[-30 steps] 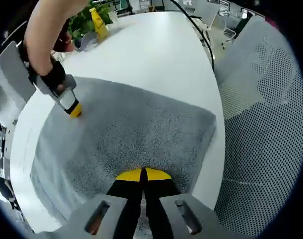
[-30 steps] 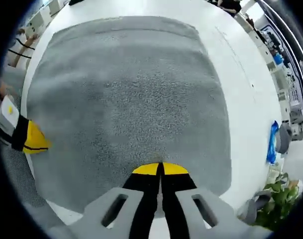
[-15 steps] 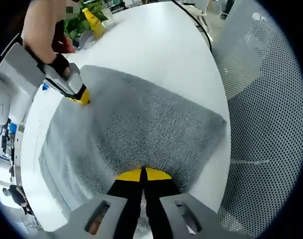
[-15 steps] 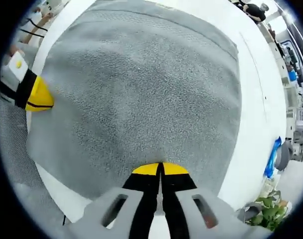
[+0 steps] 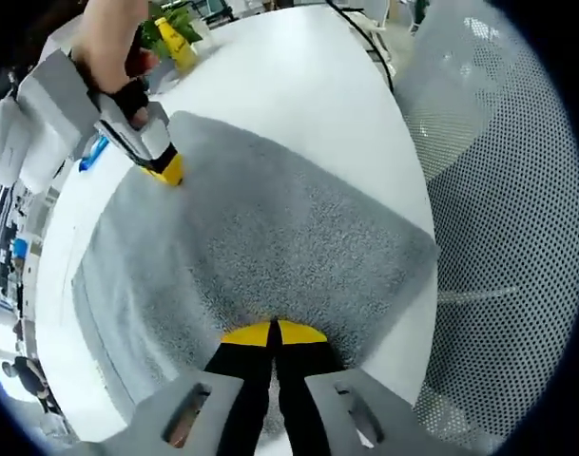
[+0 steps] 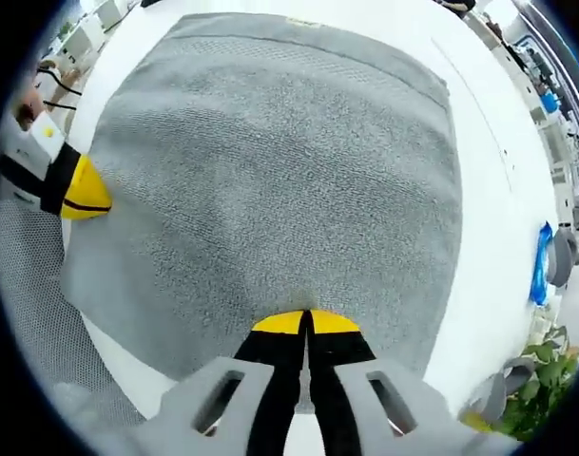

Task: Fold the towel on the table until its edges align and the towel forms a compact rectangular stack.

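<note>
Item: grey terry towel (image 6: pixel 270 190), spread on a white table (image 5: pixel 299 85), near edge at the table rim beside a mesh chair (image 5: pixel 498 237). Left gripper (image 5: pixel 273 332) is clenched on the near hem; right gripper (image 6: pixel 305 323) is clenched on the same hem, toward its other corner. The cloth is judged soft, light and limp, with a grippy pile; corners are best pinched.

The left gripper (image 5: pixel 274 332) has its yellow-tipped jaws pressed together. The right gripper (image 6: pixel 308 323) is likewise closed tip to tip. A hand (image 5: pixel 113 43) grasps the right gripper from above.
</note>
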Demonstrator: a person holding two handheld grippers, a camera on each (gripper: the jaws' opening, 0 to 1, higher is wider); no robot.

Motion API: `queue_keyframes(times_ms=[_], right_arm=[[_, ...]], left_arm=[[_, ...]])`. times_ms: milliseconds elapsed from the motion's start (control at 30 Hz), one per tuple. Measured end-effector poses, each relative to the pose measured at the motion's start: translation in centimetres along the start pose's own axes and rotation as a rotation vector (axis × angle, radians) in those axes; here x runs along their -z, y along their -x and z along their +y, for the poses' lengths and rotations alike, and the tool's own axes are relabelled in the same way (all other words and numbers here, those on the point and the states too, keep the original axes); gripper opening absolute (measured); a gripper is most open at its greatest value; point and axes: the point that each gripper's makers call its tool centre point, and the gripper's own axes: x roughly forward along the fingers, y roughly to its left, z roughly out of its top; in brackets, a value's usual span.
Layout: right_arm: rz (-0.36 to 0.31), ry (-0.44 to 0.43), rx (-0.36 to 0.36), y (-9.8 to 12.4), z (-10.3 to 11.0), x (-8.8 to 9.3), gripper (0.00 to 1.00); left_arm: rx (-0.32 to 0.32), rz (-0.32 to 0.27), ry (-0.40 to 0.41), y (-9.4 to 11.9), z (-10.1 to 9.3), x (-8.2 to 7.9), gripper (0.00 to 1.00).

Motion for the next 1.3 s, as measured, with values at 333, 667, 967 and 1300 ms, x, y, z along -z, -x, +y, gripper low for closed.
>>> queue_keyframes(times_ms=[333,667,967,1300], right_arm=[[0.091,0.016,0.05,0.0,0.6,0.4,0.0],[0.088,0.048,0.094,0.1,0.8,0.7,0.0],[0.055,0.08,0.145,0.1,1.3,0.9,0.0],[-0.009,0.046,0.191,0.3,1.3,1.0,0.0]], left_arm=[[-0.009,0.036,-0.041,0.1,0.3,0.6,0.01],[-0.068,0.065,-0.108,0.2,1.3,1.2,0.01],[-0.13,0.119,-0.187,0.3,2.4,2.0,0.01],[-0.156,0.114,-0.162,0.3,3.1,2.2,0.01]])
